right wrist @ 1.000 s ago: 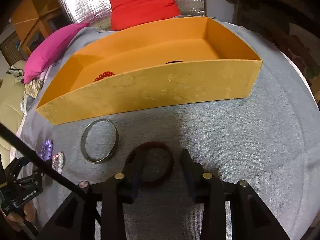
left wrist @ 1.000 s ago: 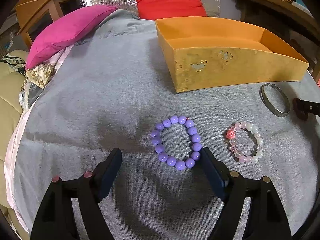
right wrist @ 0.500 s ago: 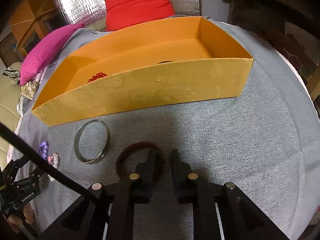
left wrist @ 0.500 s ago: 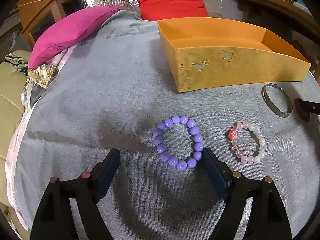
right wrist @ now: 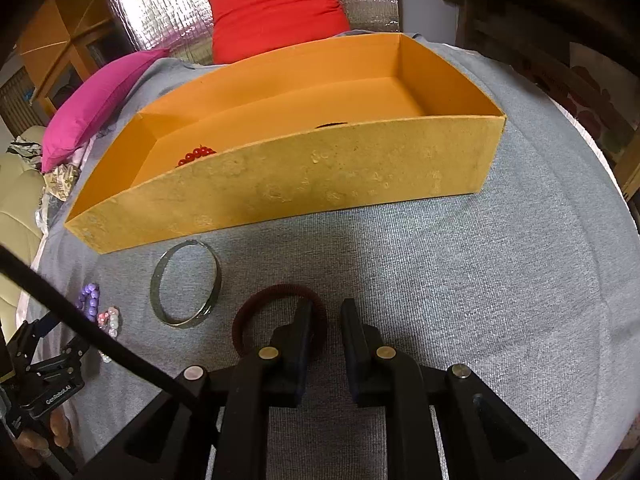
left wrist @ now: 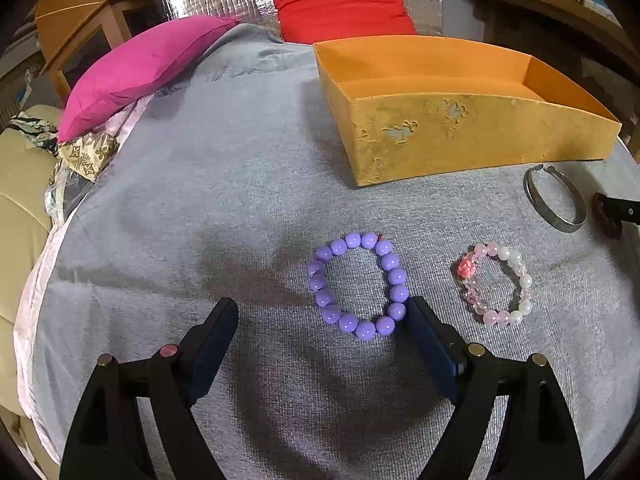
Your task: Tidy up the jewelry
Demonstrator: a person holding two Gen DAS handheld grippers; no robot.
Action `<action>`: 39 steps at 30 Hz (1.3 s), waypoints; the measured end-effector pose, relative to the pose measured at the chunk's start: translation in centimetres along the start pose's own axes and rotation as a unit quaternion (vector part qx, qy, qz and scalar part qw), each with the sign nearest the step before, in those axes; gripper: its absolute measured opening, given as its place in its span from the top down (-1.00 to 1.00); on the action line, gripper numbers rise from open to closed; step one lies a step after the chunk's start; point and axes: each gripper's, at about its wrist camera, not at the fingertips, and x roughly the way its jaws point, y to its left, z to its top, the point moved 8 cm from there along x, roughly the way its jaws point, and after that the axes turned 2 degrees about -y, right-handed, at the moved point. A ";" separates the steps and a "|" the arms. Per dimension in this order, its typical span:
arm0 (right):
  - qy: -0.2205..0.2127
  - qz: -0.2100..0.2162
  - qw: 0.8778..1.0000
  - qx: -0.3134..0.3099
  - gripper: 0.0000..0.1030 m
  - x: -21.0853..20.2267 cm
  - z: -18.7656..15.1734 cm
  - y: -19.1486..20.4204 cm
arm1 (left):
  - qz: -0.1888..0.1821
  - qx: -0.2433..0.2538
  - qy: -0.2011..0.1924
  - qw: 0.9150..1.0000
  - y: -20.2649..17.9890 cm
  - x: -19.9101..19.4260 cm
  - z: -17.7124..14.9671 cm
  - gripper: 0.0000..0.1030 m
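Note:
A purple bead bracelet (left wrist: 357,285) lies on the grey cloth. My left gripper (left wrist: 320,308) is open, its right finger touching the bracelet's right side. A pink and white bead bracelet (left wrist: 496,283) lies to its right, and a silver bangle (left wrist: 554,203) beyond. My right gripper (right wrist: 326,314) is nearly shut, with the right rim of a dark red hair band (right wrist: 276,296) between its fingers. The silver bangle (right wrist: 185,284) lies left of it. The orange box (right wrist: 320,168) holds a red bead bracelet (right wrist: 195,155) and a dark item (right wrist: 332,124).
A pink cushion (left wrist: 136,68) and a red cushion (left wrist: 340,0) lie at the far edge of the cloth. A beige sofa (left wrist: 20,208) is to the left. A cable (right wrist: 92,328) crosses the right wrist view.
My right gripper has closed from wide open onto the hair band's right rim. My left gripper has stayed open and barely moved.

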 end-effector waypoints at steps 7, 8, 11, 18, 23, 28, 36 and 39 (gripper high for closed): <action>-0.003 0.003 0.999 0.042 0.70 -0.7 0.5 -2.4 | -0.024 0.012 -0.002 1.000 -0.8 -0.4 0.2 -0.56; -0.003 0.003 0.999 0.050 0.70 -0.8 0.5 -2.8 | -0.036 0.015 -0.003 0.999 -1.0 -0.4 0.3 -0.38; 0.000 0.006 0.998 0.067 0.69 -0.8 0.4 -3.5 | -0.064 0.017 -0.004 0.998 -1.6 -0.5 0.4 0.09; 0.002 0.012 0.997 0.077 0.63 -1.2 0.3 -3.7 | -0.107 0.001 -0.007 0.994 -1.7 -0.8 0.7 0.56; -0.006 0.023 0.996 0.081 0.35 -1.9 0.4 -3.9 | -0.112 -0.009 -0.009 0.994 -1.0 -0.6 0.9 0.61; -0.001 0.037 0.998 0.049 0.04 -2.0 -0.3 -3.4 | -0.110 -0.009 -0.009 0.994 -0.8 -0.6 0.7 0.61; -0.023 0.018 0.998 -0.053 -0.04 -1.9 -1.7 -0.7 | -0.100 -0.008 0.000 0.995 -0.8 -0.1 0.7 0.52; -0.035 0.004 0.997 -0.068 -0.04 -1.9 -1.8 -0.1 | -0.093 -0.006 0.002 0.996 -1.1 0.1 0.9 0.29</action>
